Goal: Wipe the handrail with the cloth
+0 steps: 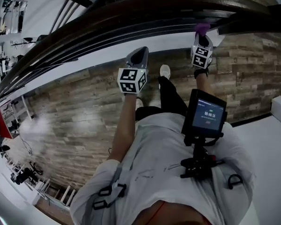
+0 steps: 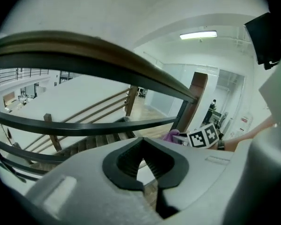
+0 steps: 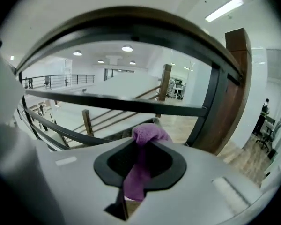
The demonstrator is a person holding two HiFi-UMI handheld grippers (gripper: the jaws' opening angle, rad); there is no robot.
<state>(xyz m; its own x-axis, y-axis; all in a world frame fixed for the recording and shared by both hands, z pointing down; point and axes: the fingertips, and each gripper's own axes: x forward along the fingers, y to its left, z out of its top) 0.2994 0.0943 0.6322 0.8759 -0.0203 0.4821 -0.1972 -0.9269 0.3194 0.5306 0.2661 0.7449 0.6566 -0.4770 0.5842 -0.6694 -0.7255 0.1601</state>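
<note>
- The handrail (image 1: 131,13) is dark, polished wood, a broad curved band sweeping from near left to far right, with slim black metal bars (image 3: 117,104) beneath it.
- The right gripper (image 1: 202,39), at far right just under the rail, has its jaws clamped on the cloth (image 3: 143,158).
- The cloth is purple and fleecy, bunched into a soft tuft above the tips; whether it touches the rail can't be made out.
- The left gripper (image 1: 139,53) is to its left and nearer, smooth grey plastic; its ribbed black pads meet at the tips, holding nothing.
- A wood-plank floor (image 1: 84,111) lies below.
</note>
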